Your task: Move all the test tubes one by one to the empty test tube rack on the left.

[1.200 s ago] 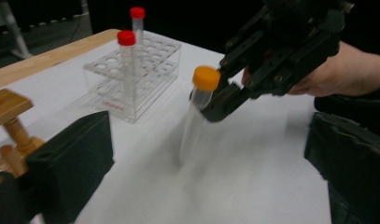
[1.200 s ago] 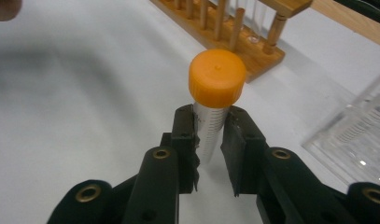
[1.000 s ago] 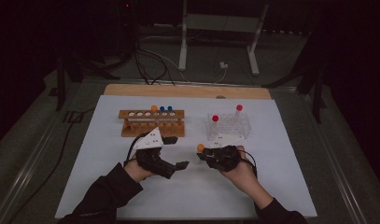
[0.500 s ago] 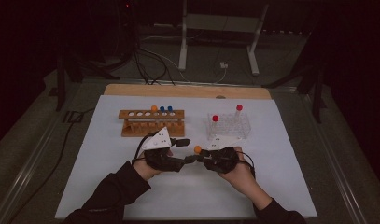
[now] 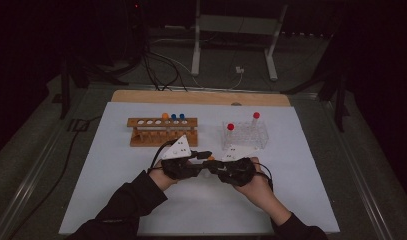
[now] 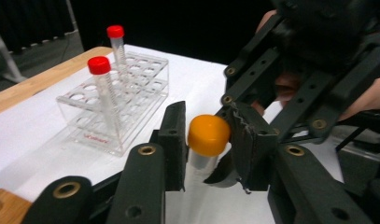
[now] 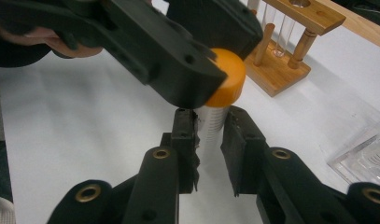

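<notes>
1 orange-capped tube (image 6: 207,140) | left gripper (image 6: 204,140) just closed on cap | right gripper (image 7: 210,140) clamps body | 2 racks

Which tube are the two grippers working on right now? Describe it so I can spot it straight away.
Start at the white mat, then go to its middle, in front of the wooden rack and the clear rack, where the two hands meet. Between the left gripper and the right gripper is a clear tube with an orange cap. It is out of any rack; the clear rack's tubes are red-capped.
</notes>
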The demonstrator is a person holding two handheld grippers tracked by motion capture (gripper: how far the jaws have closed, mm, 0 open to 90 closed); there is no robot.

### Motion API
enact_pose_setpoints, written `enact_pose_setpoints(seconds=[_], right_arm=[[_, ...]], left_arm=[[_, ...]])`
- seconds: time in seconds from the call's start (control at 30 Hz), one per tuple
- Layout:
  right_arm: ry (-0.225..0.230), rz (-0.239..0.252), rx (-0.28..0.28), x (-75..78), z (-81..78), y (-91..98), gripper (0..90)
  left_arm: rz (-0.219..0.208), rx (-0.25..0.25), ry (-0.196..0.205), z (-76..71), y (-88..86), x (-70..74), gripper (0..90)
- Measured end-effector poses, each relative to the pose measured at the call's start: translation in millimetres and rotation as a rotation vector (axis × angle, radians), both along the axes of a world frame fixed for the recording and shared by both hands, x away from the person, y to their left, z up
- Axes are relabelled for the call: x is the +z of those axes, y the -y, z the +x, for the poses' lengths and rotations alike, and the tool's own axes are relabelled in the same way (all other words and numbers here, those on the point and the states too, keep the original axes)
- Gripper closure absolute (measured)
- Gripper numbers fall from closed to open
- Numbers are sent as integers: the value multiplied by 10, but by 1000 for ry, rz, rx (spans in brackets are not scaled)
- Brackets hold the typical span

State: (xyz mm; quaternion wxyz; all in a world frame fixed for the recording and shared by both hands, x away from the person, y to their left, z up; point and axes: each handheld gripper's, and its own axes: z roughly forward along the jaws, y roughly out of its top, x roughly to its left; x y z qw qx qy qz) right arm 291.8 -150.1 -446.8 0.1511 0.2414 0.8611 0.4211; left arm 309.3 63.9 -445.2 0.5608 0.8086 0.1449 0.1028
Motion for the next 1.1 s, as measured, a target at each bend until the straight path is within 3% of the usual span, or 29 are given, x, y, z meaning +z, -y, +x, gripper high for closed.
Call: enact_pose_setpoints(seconds=[0.23,0.6,0.73,1.1], right_arm=[[-6,-8,-4,-15,8,-1,753],[4,22,-1,-1,7,14,735],[3,52,-15,6,23,47,557],[24,133,-62,82,22,144,285]], left_arm=[[21,8,7,2,15,-18,709],[4,25,5,9,-7,28,718],[6,44,16,28,-61,83,721],[-15,121,40,86,-314,261,722]])
